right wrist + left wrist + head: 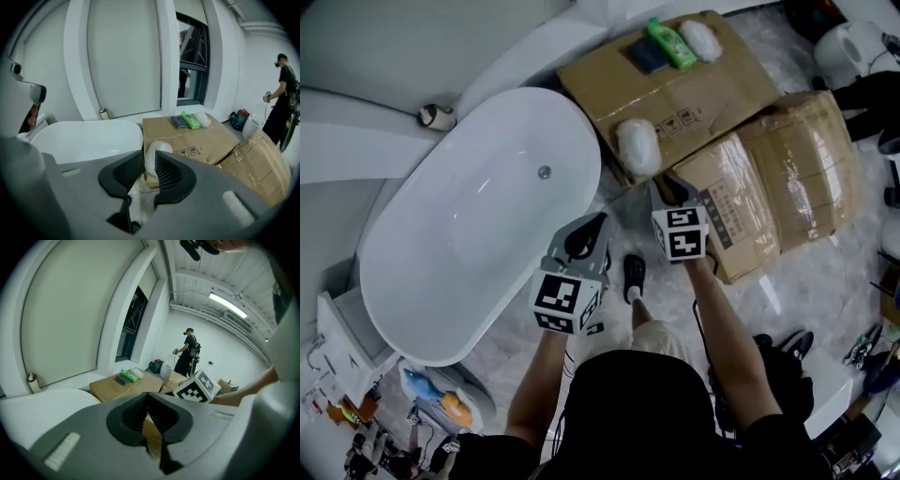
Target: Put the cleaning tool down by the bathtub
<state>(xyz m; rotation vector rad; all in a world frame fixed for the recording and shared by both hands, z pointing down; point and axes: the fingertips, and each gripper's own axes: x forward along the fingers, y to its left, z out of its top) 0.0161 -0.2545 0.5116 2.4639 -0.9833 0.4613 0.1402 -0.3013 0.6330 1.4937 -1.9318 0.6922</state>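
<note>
— What's the right tool (150, 163) doing on my feed?
— It's clamped on the white fluffy cleaning puff (637, 147), which hangs over the corner of the flat brown cardboard box (694, 89), just beside the glossy oval bathtub (478, 225).
— And the left tool (148, 396)?
— Pinched closed on nothing (I see only cardboard past its tips), near the bathtub's smooth rounded rim.

Glossy white bathtub (478, 225), matt brown cardboard boxes (694, 94), a seemingly fluffy white cleaning tool (637, 147).
</note>
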